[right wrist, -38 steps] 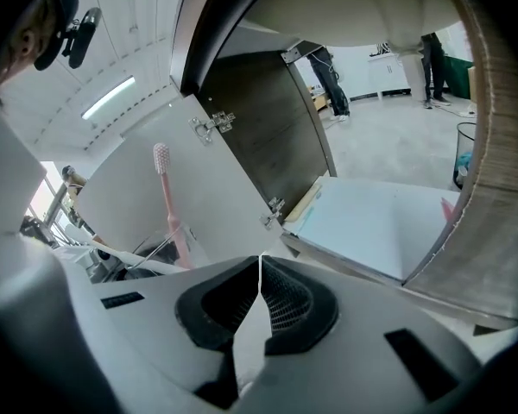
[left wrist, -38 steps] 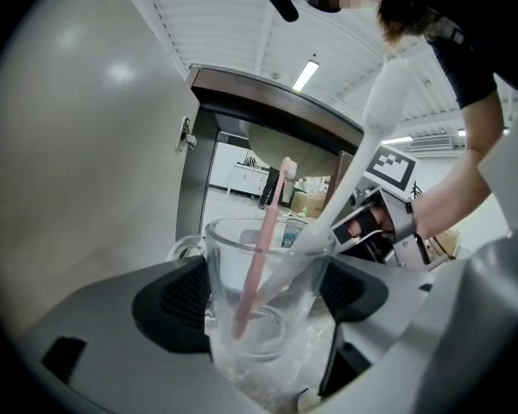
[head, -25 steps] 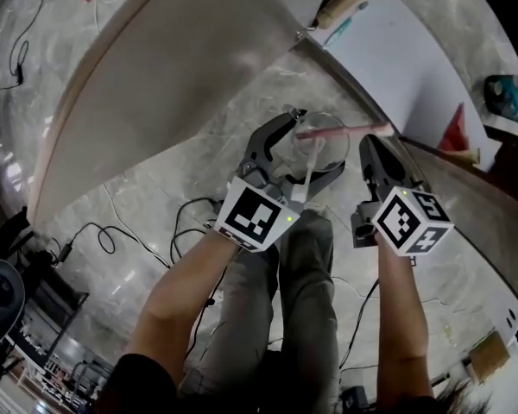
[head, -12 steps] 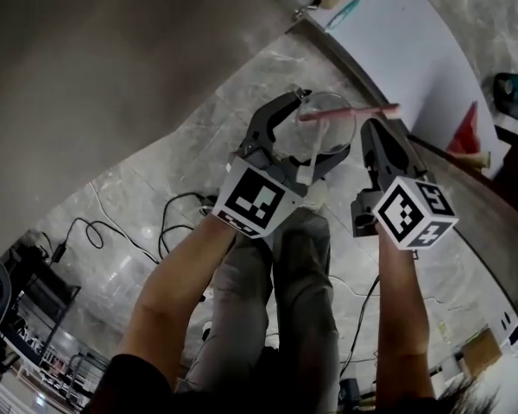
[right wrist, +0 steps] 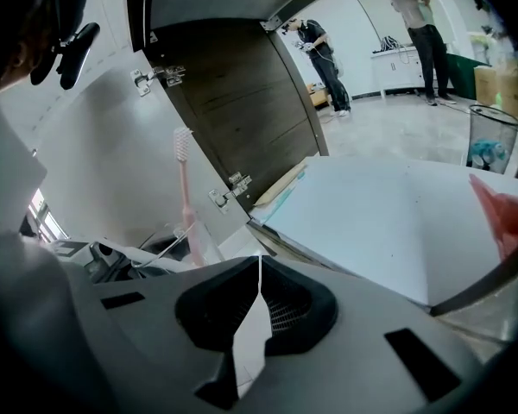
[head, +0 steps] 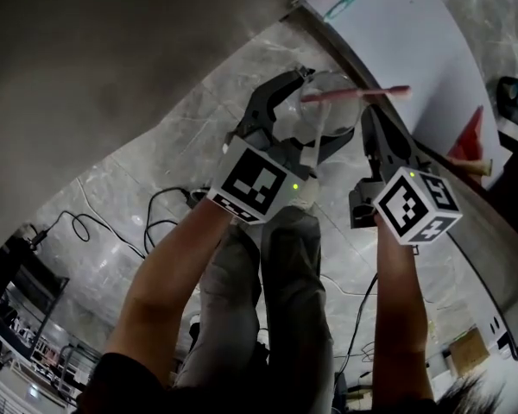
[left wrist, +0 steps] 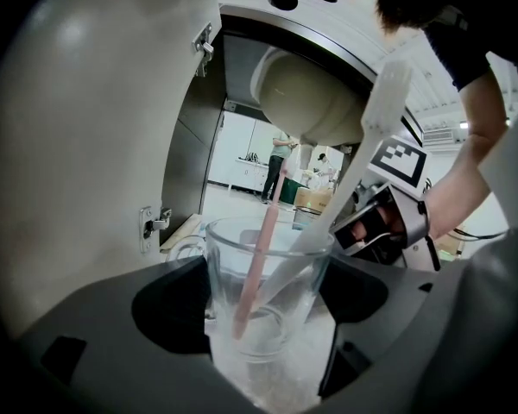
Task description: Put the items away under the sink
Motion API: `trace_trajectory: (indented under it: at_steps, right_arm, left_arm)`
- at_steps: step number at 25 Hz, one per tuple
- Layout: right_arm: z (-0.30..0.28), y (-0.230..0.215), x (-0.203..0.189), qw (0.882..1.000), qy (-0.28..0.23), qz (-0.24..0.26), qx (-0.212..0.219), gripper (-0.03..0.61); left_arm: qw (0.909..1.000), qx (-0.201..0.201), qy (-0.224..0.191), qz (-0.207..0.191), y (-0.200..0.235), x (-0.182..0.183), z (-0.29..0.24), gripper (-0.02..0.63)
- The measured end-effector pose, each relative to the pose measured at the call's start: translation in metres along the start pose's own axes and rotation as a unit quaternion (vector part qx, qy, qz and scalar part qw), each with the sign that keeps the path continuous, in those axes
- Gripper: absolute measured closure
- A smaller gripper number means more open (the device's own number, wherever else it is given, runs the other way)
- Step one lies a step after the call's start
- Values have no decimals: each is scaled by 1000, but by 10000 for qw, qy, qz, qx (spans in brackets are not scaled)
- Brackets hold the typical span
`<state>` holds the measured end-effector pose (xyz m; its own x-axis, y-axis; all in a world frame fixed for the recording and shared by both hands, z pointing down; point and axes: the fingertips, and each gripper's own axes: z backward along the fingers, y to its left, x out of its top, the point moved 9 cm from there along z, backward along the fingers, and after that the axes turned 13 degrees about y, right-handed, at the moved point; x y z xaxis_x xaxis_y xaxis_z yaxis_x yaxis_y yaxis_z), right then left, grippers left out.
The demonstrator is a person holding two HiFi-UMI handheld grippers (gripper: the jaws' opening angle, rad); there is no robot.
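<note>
Left claw (head: 326, 110): spread wide and closed on a clear glass tumbler (left wrist: 263, 304), which fills the gap between its pads. A pink toothbrush (left wrist: 257, 261) and a white toothbrush (left wrist: 367, 136) stand loose in the tumbler, both leaning well past the rim.

Right claw (right wrist: 259, 274): pressed together, holding nothing, just beside the tumbler.

Location: the tumbler is carried clear of any surface, before the open cabinet door (left wrist: 95, 145), below the sink bowl (left wrist: 315, 102), and not yet on the white cabinet floor (right wrist: 397, 222).

Risks, as judged:
- The long brushes could catch the door edge or bowl on entry and flip out.
- Tilting the tumbler would spill them.
- Smooth glass may slip in the grip.
- The right claw could knock the pink handle.
</note>
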<state>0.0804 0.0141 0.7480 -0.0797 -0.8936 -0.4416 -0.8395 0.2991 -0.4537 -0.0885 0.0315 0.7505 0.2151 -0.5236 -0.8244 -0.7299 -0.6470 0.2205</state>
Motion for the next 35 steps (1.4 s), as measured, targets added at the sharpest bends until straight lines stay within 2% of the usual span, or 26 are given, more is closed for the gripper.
trace_trajectory:
  at_steps: [12, 20, 29, 35]
  right_arm:
    - [-20, -19, 27, 9995, -180, 171, -203, 543]
    - [-31, -31, 39, 9991, -238, 178, -289, 543]
    - [-35, -46, 66, 9975, -486, 253, -453, 543]
    - [-39, -61, 66, 9964, -503, 256, -632, 543]
  left_arm:
    - [9999, 21, -135, -49, 16, 10, -43, 229]
    - [9995, 165, -269, 91, 29, 21, -64, 229]
    - [9991, 168, -376, -96, 46, 40, -91, 229]
    - [9982, 192, -497, -266, 52, 43, -112, 229]
